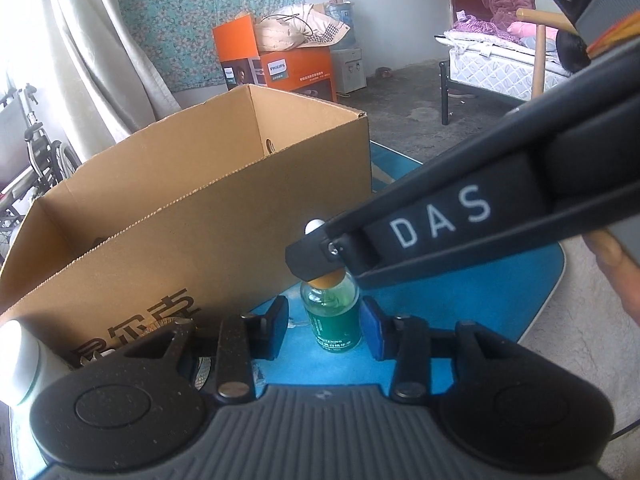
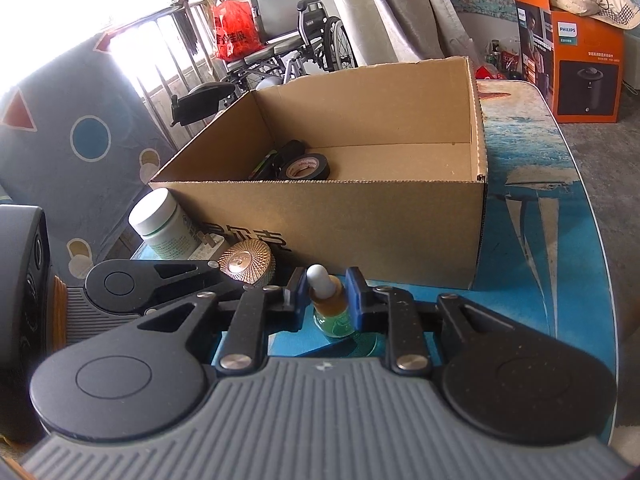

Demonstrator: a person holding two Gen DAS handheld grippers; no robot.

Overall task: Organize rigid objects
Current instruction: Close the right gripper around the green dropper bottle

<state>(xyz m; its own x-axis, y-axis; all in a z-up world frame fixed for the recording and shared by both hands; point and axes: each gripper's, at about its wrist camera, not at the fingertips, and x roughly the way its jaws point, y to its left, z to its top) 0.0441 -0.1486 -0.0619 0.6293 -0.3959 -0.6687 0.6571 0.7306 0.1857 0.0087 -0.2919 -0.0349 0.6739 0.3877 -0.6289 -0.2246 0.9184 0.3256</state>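
floor (image 1: 404,92): grey, bare concrete look.
wall (image 1: 384,8): pale, far side.
curtain (image 1: 92,60): cream, left, with a teal flowered cloth (image 1: 192,4) beside it.
bed (image 1: 500,60): far right, white mattress, metal frame.
orange box (image 2: 576,64): on the floor, bedding heaped on top.
wheelchair (image 2: 296,36): far left, by a railing (image 2: 168,40).
light: strong daylight from the left.

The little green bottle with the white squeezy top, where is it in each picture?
Left wrist view: the green dropper bottle stands low in the middle, between the left gripper's open fingers, its top under the right gripper.
Right wrist view: low in the middle, its neck clamped in the right gripper.
Shared landmark: the cardboard box right behind it.
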